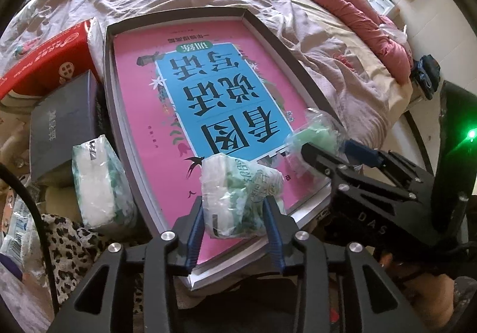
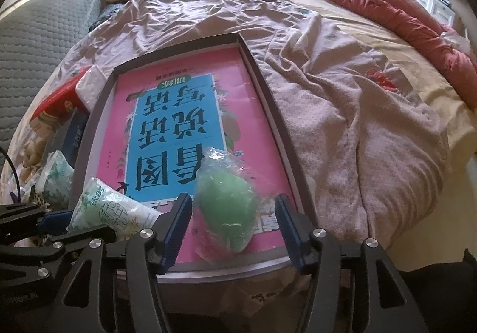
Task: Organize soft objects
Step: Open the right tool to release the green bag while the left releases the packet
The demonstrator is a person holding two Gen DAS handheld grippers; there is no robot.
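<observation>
Left gripper (image 1: 235, 213): jaws flank white-green plastic tissue pack (image 1: 238, 195), contact unclear. Right gripper (image 2: 235, 225): apart around wrapped green sponge (image 2: 226, 207) (may roll off pink book (image 2: 179, 112)).

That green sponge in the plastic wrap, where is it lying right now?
The green sponge lies on the pink book, between the open right gripper fingers, near the tray's right rim; a tissue pack sits to its left.

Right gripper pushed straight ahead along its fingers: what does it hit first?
Likely the green soft item in clear wrap, lying between the right gripper's open jaws, untouched. Under it is the pink book in the grey tray. Depth is uncertain.
</observation>
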